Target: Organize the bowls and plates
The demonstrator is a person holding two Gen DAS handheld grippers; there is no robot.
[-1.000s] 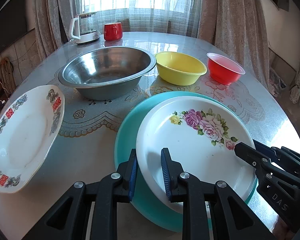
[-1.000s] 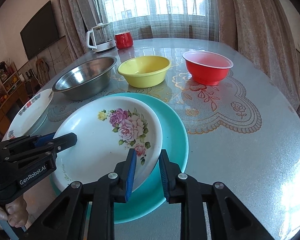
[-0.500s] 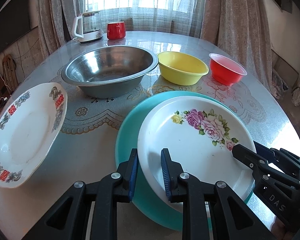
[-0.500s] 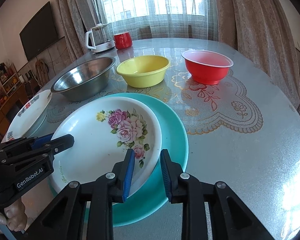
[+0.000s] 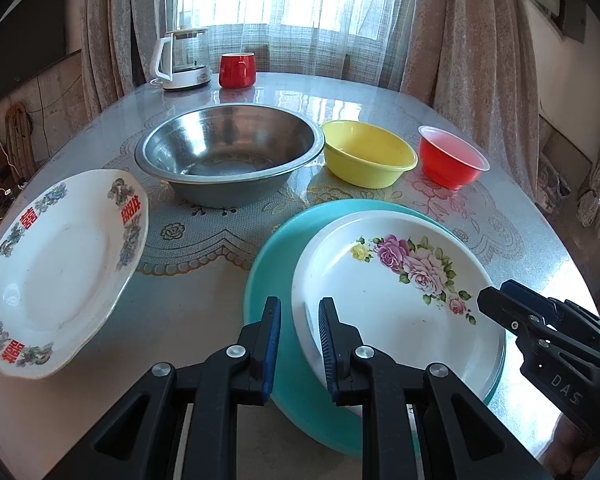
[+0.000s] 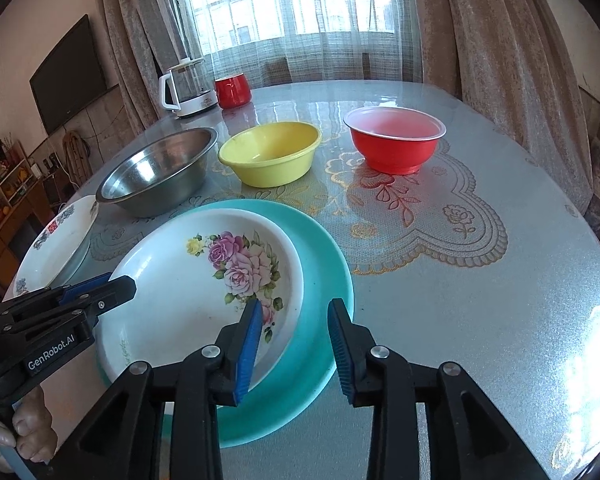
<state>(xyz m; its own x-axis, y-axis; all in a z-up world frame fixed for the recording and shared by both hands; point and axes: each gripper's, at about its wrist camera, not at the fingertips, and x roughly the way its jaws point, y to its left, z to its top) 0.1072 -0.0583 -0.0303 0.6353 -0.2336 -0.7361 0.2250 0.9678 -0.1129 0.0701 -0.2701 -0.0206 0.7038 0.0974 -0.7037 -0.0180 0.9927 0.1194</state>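
A white rose-patterned plate (image 5: pixel 396 288) (image 6: pixel 204 280) lies on a larger teal plate (image 5: pixel 272 256) (image 6: pixel 324 264). My left gripper (image 5: pixel 298 336) sits at the rose plate's left rim with its jaws slightly apart, one finger on each side of the rim; it also shows in the right wrist view (image 6: pixel 122 288). My right gripper (image 6: pixel 294 340) is open, its fingers astride the rose plate's right edge; it also shows in the left wrist view (image 5: pixel 496 300). A white plate with red characters (image 5: pixel 60 264) (image 6: pixel 56 240) lies to the left.
A steel bowl (image 5: pixel 230 152) (image 6: pixel 160 172), a yellow bowl (image 5: pixel 368 156) (image 6: pixel 272 152) and a red bowl (image 5: pixel 452 160) (image 6: pixel 394 140) stand in a row behind the plates. A kettle (image 5: pixel 184 60) and a red mug (image 5: pixel 237 70) stand at the table's far edge.
My right gripper has opened, letting go of the rose plate's right rim. My left gripper's jaws have widened a little. The rose plate rests on the teal plate.
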